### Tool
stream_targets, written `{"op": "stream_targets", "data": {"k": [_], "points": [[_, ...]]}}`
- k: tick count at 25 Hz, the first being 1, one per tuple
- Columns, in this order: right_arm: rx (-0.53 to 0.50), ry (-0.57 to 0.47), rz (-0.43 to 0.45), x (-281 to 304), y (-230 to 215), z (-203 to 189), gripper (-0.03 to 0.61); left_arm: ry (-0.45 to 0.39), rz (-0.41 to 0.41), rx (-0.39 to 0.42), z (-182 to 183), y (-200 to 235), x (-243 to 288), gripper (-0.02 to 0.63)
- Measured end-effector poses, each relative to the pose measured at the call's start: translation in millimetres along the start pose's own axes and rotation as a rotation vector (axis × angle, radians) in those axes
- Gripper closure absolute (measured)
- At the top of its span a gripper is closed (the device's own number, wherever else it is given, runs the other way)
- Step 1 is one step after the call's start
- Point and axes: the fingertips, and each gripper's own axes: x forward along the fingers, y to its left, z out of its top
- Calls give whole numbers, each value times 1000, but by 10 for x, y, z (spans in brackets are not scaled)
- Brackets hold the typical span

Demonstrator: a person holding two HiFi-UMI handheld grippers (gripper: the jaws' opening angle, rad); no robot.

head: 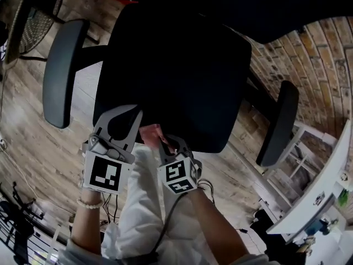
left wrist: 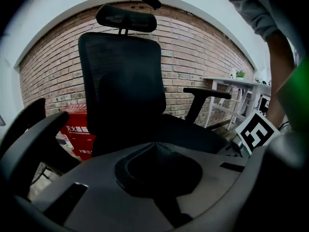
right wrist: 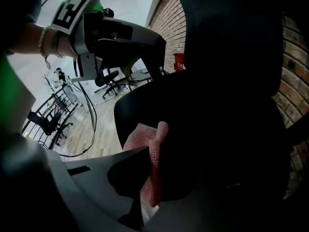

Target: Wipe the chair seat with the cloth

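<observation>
Seat edges: the chair seat (head: 182, 76) lies dark and broad in front of you, its near edge right at your two grippers.
Sides: an armrest on your left (head: 60, 70) and an armrest on your right (head: 278, 123) flank the seat, each standing off from it with a gap of floor between.
Far side: the backrest (left wrist: 120, 81) rises behind the seat, with the headrest (left wrist: 126, 17) above it.
Open room: bare wood floor (head: 33, 126) spreads to your left. To your right the brick wall (head: 325, 54) and a white table (head: 325, 181) stand near the right armrest.
Other things: a red box (left wrist: 77, 129) sits on the floor beside the chair, against the wall.
Left gripper (head: 124, 112): your jaws are brought together with nothing between them. It hovers over the seat's near left corner, just beside the right gripper.
Right gripper (head: 165, 143): your jaws are clamped on the cloth (head: 149, 132), which sticks out past the tips in a folded pink wad.
Cloth position: it sits at the seat's near edge, between your two grippers. You cannot tell from these views whether it presses on the seat.
</observation>
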Motion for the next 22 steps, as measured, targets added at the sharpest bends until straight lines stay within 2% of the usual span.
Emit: {"op": "stream_targets", "data": {"k": [5,13,17,22], "points": [[-20,45,-118,-400,-497,-366,523,-1,-60,30,123,-245,208,595],[54,121,-267,-981,-1214,-970,523,-20,-101,33,247,-405,411,595],[104,107,-285,-1079,-1297,-1008,523,-17,-101,14,255,-393,470,595],[161,49,-280,-1144,-1201,-752,523,-33,-112,25,492,-355,391,595]]}}
